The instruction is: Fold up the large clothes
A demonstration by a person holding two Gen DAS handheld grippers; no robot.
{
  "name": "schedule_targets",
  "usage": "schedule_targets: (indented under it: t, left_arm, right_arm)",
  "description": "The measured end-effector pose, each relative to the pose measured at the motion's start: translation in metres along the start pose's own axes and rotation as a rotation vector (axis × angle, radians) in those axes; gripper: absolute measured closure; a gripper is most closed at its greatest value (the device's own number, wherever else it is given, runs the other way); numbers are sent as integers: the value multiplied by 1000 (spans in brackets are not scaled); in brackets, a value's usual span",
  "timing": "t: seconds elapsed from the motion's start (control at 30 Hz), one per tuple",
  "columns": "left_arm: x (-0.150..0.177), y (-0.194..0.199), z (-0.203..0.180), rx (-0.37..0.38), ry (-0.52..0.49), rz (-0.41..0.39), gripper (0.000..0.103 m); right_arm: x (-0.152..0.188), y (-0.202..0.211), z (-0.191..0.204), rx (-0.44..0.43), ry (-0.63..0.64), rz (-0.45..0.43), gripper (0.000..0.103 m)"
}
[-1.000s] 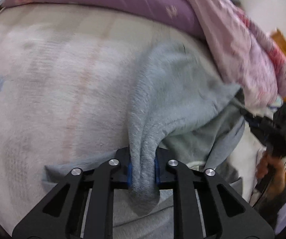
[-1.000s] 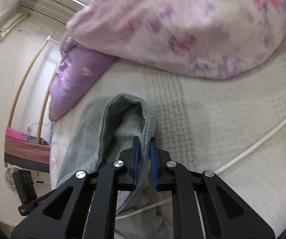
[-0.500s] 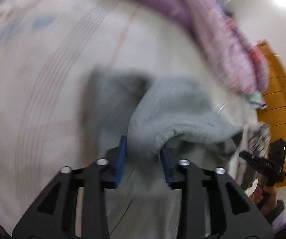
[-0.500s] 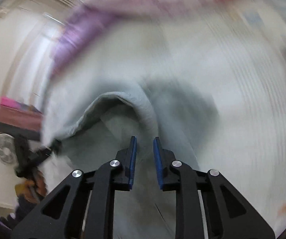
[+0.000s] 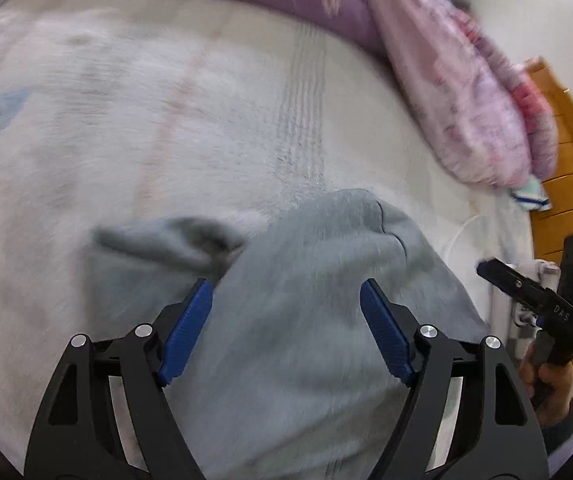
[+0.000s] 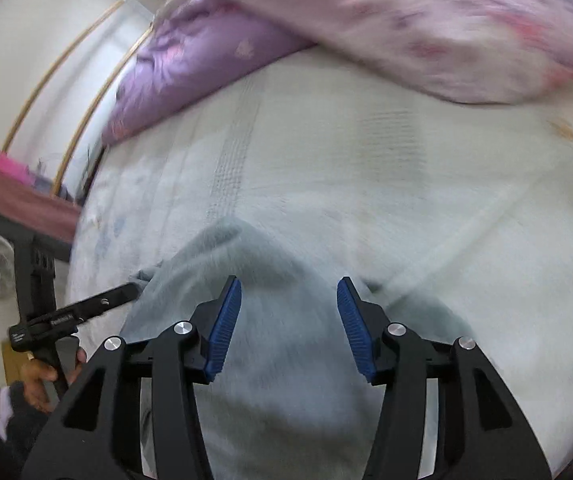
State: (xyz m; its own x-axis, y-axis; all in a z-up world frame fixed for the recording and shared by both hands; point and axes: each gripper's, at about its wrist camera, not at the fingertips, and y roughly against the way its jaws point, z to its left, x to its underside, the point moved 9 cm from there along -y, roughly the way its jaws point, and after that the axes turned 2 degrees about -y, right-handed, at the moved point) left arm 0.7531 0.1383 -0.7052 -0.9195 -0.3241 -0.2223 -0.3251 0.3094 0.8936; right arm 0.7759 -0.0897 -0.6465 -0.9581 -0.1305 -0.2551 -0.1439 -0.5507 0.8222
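Both grippers were pinching folds of the grey garment (image 5: 298, 320) a second ago, and now they've both let go. In the left wrist view the left gripper (image 5: 286, 332) has its blue pads spread wide and still opening. The cloth lies under and between them but nothing presses on it. The garment is lumped in the lower middle of the frame on the pale bedspread (image 5: 126, 120), with a second layer peeking out at centre left.

In the right wrist view, same story: the right gripper (image 6: 288, 326) is opening, pads clear of the fabric, with the garment's rounded end in the lower middle.

My read is that one fold just got laid down, so smoothing or re-gripping probably comes next.

For writing, the other gripper's body shows small white lettering in each view, but it's too small and blurry to read properly.
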Motion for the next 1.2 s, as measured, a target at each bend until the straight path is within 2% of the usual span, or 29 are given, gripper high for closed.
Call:
schedule_targets:
  t: [0.03, 0.1, 0.13, 0.17, 0.2, 0.23, 0.27, 0.3, 0.43, 0.53, 0.6, 0.63, 0.7, 0.73, 0.8, 0.87, 0.9, 0.97, 1.0, 1.03, 1.1, 1.13, 1.2]
  left_arm:
    - [-5, -13, -3, -16, -17, 30, 26]
    - [-9, -35, 0, -118, -60, 71, 29]
    - [-9, -38, 3, -141, -70, 76, 43]
    - [-8, -39, 6, -187, -89, 78, 57]
    - [-9, -37, 11, -247, -109, 69, 86]
    - [-11, -29, 14, -231, -100, 37, 86]
    - [-9, -24, 14, -212, -93, 21, 86]
    - [-7, -17, 14, -217, -106, 6, 96]
    - [4, 41, -5, -151, -152, -154, 97]
    - [26, 93, -20, -100, -168, -266, 96]
    - [48, 114, -27, -58, -142, -292, 96]
    - [61, 120, -29, -60, -144, -294, 96]
    - [86, 126, -34, -55, -156, -286, 96]
    - [108, 128, -33, -42, -145, -260, 96]
    - [140, 124, -27, -30, -110, -219, 96]
    - [171, 116, -23, -58, -102, -174, 95]
    - [187, 113, -20, -66, -95, -152, 95]
    - [208, 106, -8, -90, -71, -113, 94]
    - [222, 101, -1, -105, -54, -85, 91]
    - [234, 98, 5, -118, -37, -57, 82]
    - [250, 95, 16, -131, -4, -11, 72]
    - [256, 97, 18, -118, 20, 2, 72]
    - [255, 108, 15, -98, 48, -27, 71]
  right_arm:
    - [-1, -14, 2, -4, 2, 26, 55]
    - [0, -54, 2, -3, -8, 121, 54]
    - [1, -65, 2, -11, -8, 154, 54]
    - [6, -73, 3, -31, -5, 184, 64]
    - [5, -74, 5, -45, 0, 164, 90]
    - [4, -71, 11, -87, 9, 155, 97]
    - [4, -67, 12, -104, 8, 150, 98]
    - [2, -59, 16, -109, 20, 122, 98]
    - [0, -12, 43, -136, 82, 1, 99]
    - [18, 44, 70, -173, 141, -98, 99]
    - [43, 70, 80, -175, 151, -116, 99]
    - [56, 77, 84, -179, 152, -116, 99]
    - [97, 96, 87, -149, 166, -107, 99]
    - [116, 102, 86, -126, 173, -93, 99]
    - [154, 98, 85, -96, 165, -52, 99]
    - [197, 86, 74, -81, 117, 20, 98]
    - [213, 82, 67, -64, 98, 51, 95]
    - [253, 67, 52, 10, 76, 119, 95]
    - [269, 62, 47, 36, 62, 154, 95]
    - [284, 58, 40, 54, 30, 184, 95]
    - [297, 58, 37, 32, -30, 205, 95]
    - [298, 62, 36, 25, -59, 197, 95]
    - [288, 75, 39, 9, -88, 156, 95]
